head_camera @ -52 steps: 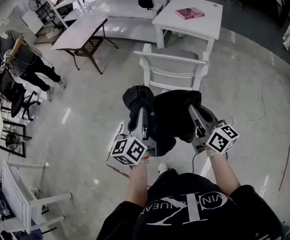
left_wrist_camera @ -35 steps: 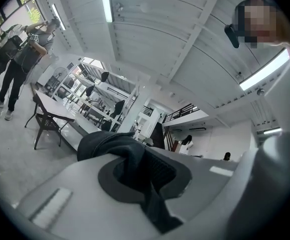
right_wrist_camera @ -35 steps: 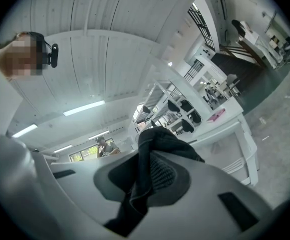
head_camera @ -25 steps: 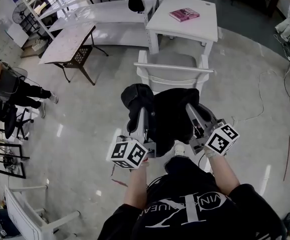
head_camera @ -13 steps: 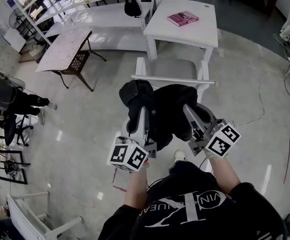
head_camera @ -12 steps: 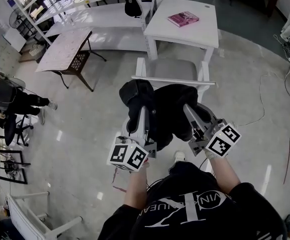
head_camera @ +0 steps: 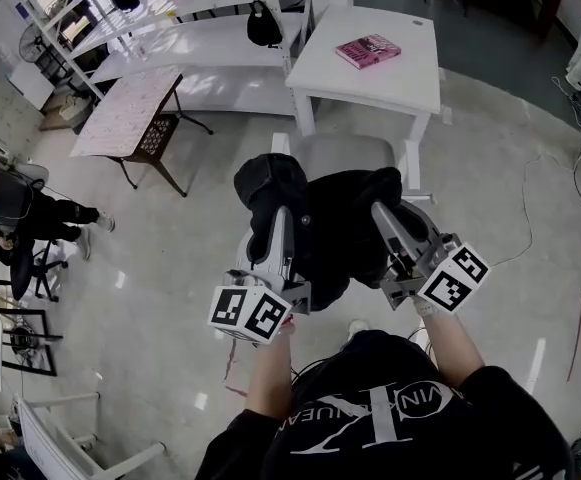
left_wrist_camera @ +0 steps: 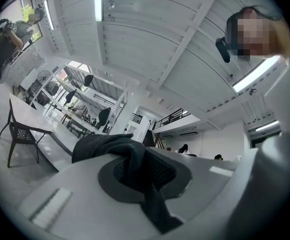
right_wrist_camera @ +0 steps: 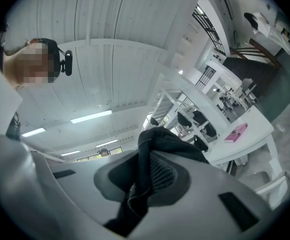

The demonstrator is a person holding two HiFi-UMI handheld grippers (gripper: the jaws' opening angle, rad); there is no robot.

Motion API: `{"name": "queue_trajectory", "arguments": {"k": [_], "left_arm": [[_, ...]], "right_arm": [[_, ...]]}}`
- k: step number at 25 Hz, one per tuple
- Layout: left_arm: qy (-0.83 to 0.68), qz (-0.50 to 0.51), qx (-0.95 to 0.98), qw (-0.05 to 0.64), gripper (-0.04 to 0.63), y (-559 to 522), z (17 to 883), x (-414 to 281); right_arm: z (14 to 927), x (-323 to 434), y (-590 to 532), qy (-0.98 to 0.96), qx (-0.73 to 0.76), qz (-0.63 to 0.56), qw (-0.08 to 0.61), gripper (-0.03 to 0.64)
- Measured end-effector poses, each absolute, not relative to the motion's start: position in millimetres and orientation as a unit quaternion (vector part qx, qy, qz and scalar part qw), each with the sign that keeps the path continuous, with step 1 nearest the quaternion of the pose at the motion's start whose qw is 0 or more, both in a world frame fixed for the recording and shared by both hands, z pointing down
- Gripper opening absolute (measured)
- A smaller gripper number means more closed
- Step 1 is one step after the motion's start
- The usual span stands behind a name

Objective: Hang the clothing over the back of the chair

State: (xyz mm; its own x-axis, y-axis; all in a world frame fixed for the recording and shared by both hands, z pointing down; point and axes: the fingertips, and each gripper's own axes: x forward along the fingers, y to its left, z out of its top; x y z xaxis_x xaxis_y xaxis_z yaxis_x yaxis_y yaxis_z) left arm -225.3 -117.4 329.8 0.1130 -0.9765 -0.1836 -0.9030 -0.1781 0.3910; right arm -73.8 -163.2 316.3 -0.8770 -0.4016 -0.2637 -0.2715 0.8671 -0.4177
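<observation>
A black garment [head_camera: 335, 223] hangs bunched between my two grippers, held up in front of the person. My left gripper [head_camera: 283, 214] is shut on its left edge, with cloth pinched between the jaws [left_wrist_camera: 120, 146]. My right gripper [head_camera: 383, 210] is shut on the right edge, where a fold runs through the jaws [right_wrist_camera: 157, 144]. Just beyond stands the white chair [head_camera: 345, 153], its grey seat facing away. The garment covers the chair's back rail in the head view. Whether the cloth touches the rail is hidden.
A white table [head_camera: 390, 73] with a pink book [head_camera: 369, 49] stands right behind the chair. A pale side table [head_camera: 130, 108] and long white shelves [head_camera: 190, 28] lie at the left. A seated person [head_camera: 15, 208] is at the far left, and a cable [head_camera: 530, 238] trails on the floor at the right.
Both grippers have risen and moved forward with the garment. The chair's back rail, visible before, is now hidden behind the cloth.
</observation>
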Motion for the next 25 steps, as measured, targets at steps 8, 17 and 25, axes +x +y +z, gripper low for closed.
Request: {"name": "queue_trajectory", "arguments": {"k": [8,17,25], "left_arm": [[-0.619,-0.227,0.749,0.068,0.028,-164.7,300.0,-224.0],[-0.572,-0.256,0.776,0.066,0.029,-228.2,253.4,-234.2],[-0.55,-0.221,0.795,0.133,0.029,-341.5,309.1,-259.1]], "right_arm": [[295.9,-66.9,-206.5,0.948,-0.158,-0.178,0.21,0.054],[255.3,-62.0,-265.6,0.932,-0.16,-0.187,0.264,0.054],[309.8,-90.9,-373.9,0.917,-0.258,-0.219,0.213,0.054]]}}
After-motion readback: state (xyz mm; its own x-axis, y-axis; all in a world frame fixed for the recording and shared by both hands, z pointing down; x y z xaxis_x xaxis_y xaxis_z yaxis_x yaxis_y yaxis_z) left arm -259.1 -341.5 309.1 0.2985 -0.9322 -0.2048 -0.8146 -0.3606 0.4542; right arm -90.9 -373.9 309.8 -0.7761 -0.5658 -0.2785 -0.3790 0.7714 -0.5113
